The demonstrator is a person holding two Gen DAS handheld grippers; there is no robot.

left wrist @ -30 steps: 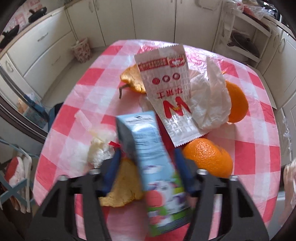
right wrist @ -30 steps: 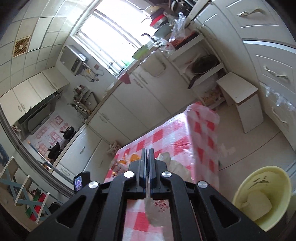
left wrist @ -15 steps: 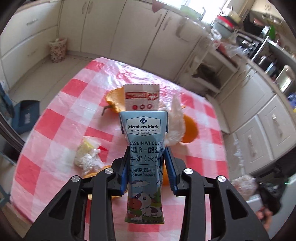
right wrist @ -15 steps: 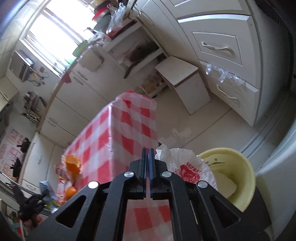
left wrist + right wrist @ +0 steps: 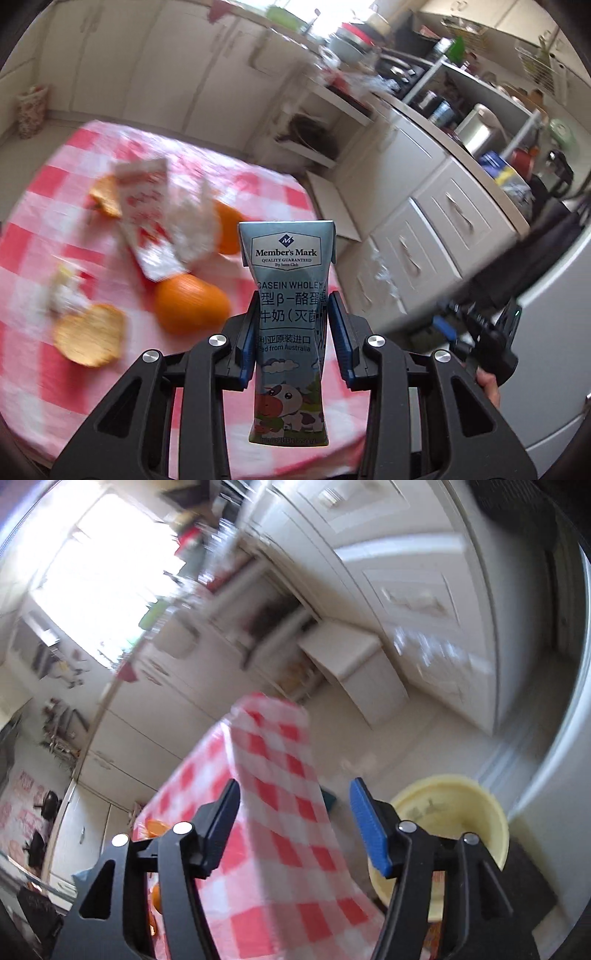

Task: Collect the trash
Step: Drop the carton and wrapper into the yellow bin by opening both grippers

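Observation:
My left gripper [image 5: 291, 314] is shut on a blue Member's Mark milk carton [image 5: 290, 295] and holds it upright above the right edge of the red-checked table [image 5: 33, 236]. On the table lie a red-and-white wrapper [image 5: 142, 206], crumpled paper [image 5: 192, 221], orange peels [image 5: 88, 334] and a wad of tissue [image 5: 64, 295]. My right gripper [image 5: 293, 812] is open and empty, beside the table's hanging cloth [image 5: 280, 812], above the floor near a yellow trash bin [image 5: 447, 812]. The right gripper also shows in the left wrist view [image 5: 476, 332].
Two whole oranges [image 5: 190, 304] sit on the table. White kitchen cabinets and drawers [image 5: 424, 236] stand to the right, with a white stool [image 5: 354, 664] by an open shelf. The bin stands on the floor beside the table.
My right gripper has opened and the white-and-red wrapper it held is gone from its jaws. My left gripper has lifted the carton and swung right, toward the table edge.

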